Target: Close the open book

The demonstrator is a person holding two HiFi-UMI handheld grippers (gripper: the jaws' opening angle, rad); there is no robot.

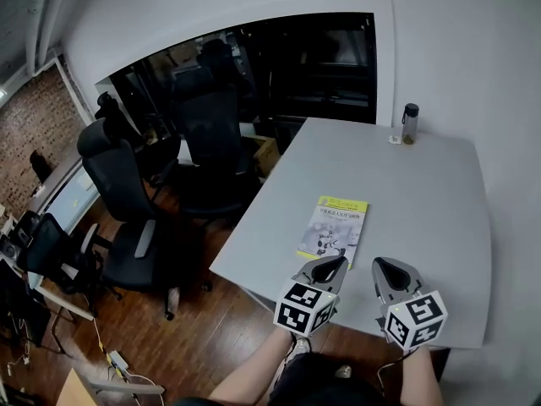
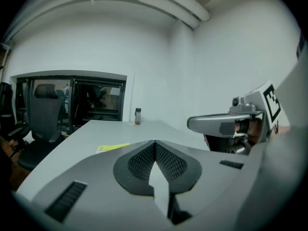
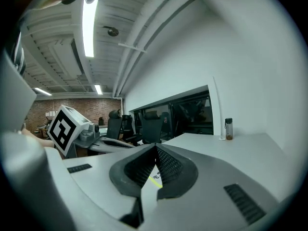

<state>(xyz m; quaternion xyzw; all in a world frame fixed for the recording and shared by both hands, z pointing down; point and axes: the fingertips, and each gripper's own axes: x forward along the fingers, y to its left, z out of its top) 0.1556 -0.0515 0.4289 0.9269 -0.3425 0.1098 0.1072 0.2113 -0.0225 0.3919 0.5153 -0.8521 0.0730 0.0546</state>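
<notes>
The book lies flat on the grey table with its yellow and white cover facing up; it looks shut. Just short of its near edge my left gripper hovers, jaws together and holding nothing. To its right, my right gripper is also shut and empty, over bare table. In the left gripper view the book shows as a yellow strip beyond the closed left gripper. In the right gripper view only a sliver of the book shows below the closed right gripper.
A small bottle stands at the table's far edge beside a small white card. Black office chairs crowd the wooden floor left of the table. A white wall runs along the right side.
</notes>
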